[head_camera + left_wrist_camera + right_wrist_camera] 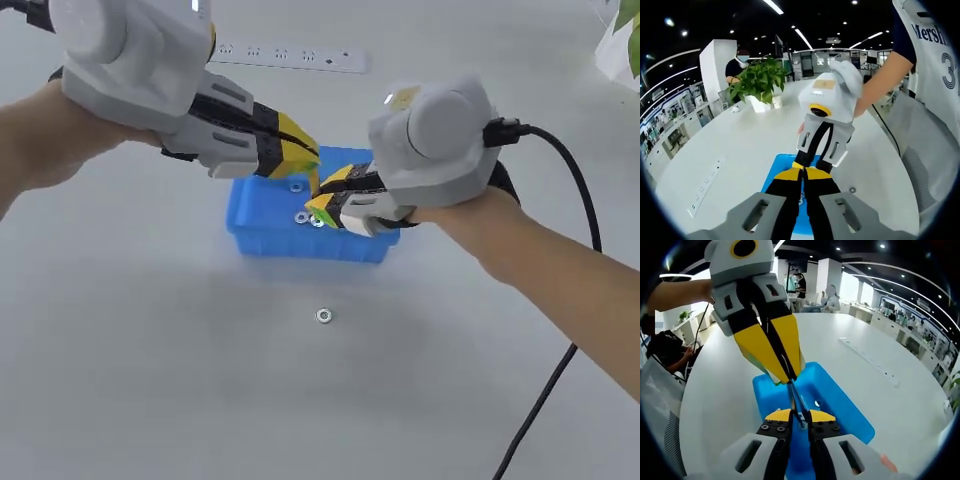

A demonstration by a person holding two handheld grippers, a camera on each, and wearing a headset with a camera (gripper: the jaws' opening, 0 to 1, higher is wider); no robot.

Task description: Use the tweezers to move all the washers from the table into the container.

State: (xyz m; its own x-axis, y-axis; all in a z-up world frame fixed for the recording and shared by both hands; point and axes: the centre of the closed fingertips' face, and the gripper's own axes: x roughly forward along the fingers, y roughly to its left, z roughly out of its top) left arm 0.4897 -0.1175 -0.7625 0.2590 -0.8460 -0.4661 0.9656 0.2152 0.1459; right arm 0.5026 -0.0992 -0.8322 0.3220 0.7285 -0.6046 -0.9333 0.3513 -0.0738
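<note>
Over the container's (270, 240) edge, left gripper (305, 158) and right gripper (320, 203) pinch tweezers (795, 396).

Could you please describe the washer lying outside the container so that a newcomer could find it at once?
On the white table, find the blue container. A little way off its near wall, toward the person, lies a small silver washer. Unlike the other washers, which sit inside the container, it lies alone on the bare tabletop.
</note>
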